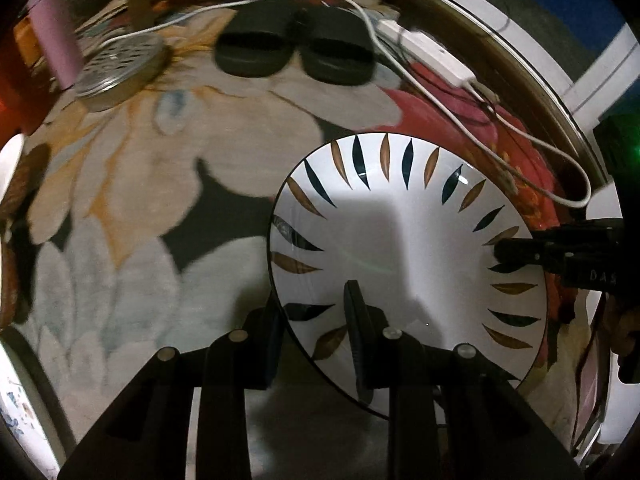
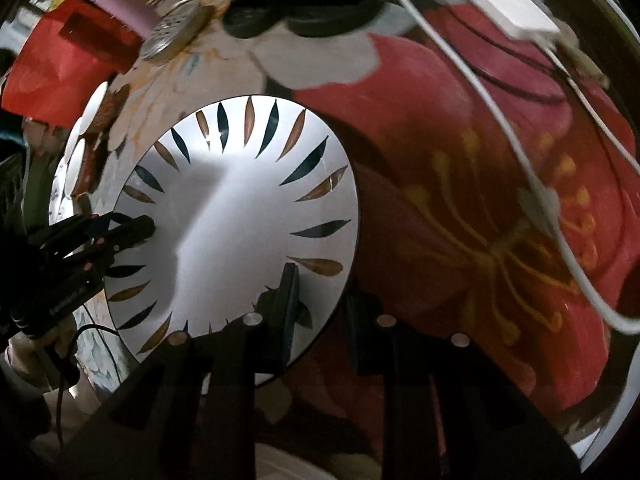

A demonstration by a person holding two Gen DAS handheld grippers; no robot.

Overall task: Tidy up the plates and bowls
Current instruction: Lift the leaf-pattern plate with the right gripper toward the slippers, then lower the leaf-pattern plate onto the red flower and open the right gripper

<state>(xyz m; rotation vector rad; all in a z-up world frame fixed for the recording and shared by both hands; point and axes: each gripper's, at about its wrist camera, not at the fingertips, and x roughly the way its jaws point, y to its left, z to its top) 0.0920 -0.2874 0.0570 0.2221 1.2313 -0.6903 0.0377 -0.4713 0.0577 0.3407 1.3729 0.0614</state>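
Plate (image 1: 404, 240), white with a ring of dark and tan leaf marks, is held between the two grippers above a flowered carpet (image 1: 132, 184), so the step in hand looks like carrying it toward wherever the dishes are being gathered. The left gripper (image 1: 316, 332) has its jaws closed on the near rim, one finger over the face and one under the edge; the right gripper (image 2: 320, 312) pinches the opposite rim the same way, and each shows as a dark clamp at the side of the other's view. The next move, as I judge it, calls for both hands to travel together and keep the plate level, then lower it onto a stack before either jaw lets go. Counted: one patterned plate in the grip; a few pale dishes (image 2: 82, 148) at the left edge of the right wrist view, their number unclear; two black slippers (image 1: 292, 46); one round perforated metal lid (image 1: 120, 64); one white power strip (image 1: 428, 50) with its cable.
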